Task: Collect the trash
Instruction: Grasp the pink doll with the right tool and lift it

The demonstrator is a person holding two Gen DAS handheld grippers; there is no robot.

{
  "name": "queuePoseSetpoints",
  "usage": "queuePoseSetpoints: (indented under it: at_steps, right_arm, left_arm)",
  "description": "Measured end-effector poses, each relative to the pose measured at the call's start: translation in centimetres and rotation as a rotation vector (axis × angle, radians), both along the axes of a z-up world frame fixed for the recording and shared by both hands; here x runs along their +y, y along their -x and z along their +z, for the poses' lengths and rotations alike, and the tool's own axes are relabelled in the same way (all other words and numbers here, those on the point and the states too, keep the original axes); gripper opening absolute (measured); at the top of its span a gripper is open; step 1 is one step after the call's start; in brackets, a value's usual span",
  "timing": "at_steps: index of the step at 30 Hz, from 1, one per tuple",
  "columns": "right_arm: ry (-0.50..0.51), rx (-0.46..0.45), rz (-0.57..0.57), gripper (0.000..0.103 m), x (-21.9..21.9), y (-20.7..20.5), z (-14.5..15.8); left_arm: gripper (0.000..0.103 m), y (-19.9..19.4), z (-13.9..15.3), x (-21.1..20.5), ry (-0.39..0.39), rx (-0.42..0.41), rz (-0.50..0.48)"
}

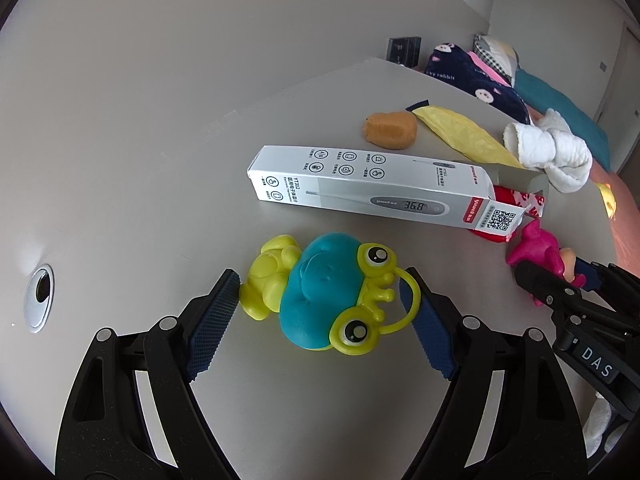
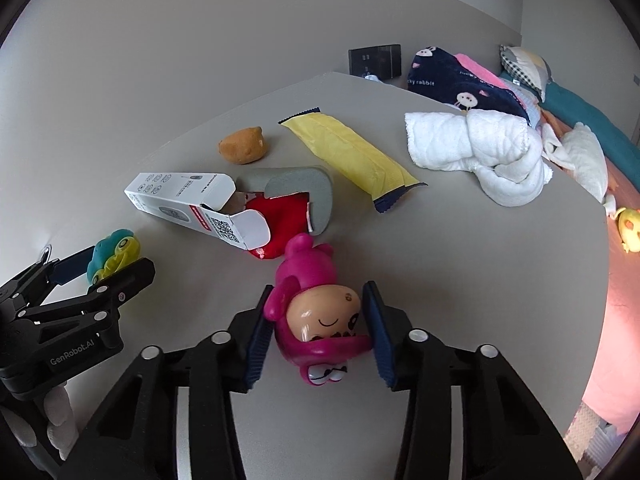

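Left wrist view: beyond the left gripper [image 1: 320,312] a white thermometer box [image 1: 372,188] lies across the grey table [image 1: 140,200], its open end over a red wrapper [image 1: 516,200]. Behind it sit a brown lump [image 1: 390,130], a yellow wrapper [image 1: 464,134] and a rolled white towel [image 1: 552,150]. The table's far edge runs just past these, with bedding behind. Bare tabletop lies to the left, up to a round cable hole [image 1: 39,298]. The jaws stand wide, one on each side of a frog toy [image 1: 332,292]; the left pad is touching or nearly touching its yellow end, the right pad is by its ring.

Right wrist view: ahead of the right gripper [image 2: 320,332] the box [image 2: 188,200], red wrapper [image 2: 280,220] and a grey flap [image 2: 316,192] crowd together, the yellow wrapper [image 2: 352,156] and towel [image 2: 476,152] farther off. Open table lies to the right, up to its curved edge. The jaws are partly open around a pink doll [image 2: 316,312]; whether the pads press it I cannot tell.
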State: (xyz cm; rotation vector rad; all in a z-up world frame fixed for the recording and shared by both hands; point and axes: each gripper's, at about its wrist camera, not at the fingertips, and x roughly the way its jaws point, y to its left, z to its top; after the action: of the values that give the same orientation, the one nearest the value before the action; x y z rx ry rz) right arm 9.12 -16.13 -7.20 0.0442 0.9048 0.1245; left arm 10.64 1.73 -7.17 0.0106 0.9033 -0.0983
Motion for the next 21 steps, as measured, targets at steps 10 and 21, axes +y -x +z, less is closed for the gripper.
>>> queuePoseSetpoints:
  at_steps: [10,21]
  right_arm:
    - [-0.01,0.032,-0.019,0.043,-1.1,1.5,0.2]
    - [-0.063,0.022,-0.061,0.043,-3.8,5.0,1.2]
  left_arm:
    - [0.079,0.3,0.1,-0.5,0.0,-0.001,-0.029]
    - [0.079,1.1,0.6,-1.8,-0.028,-0.011,-0.057]
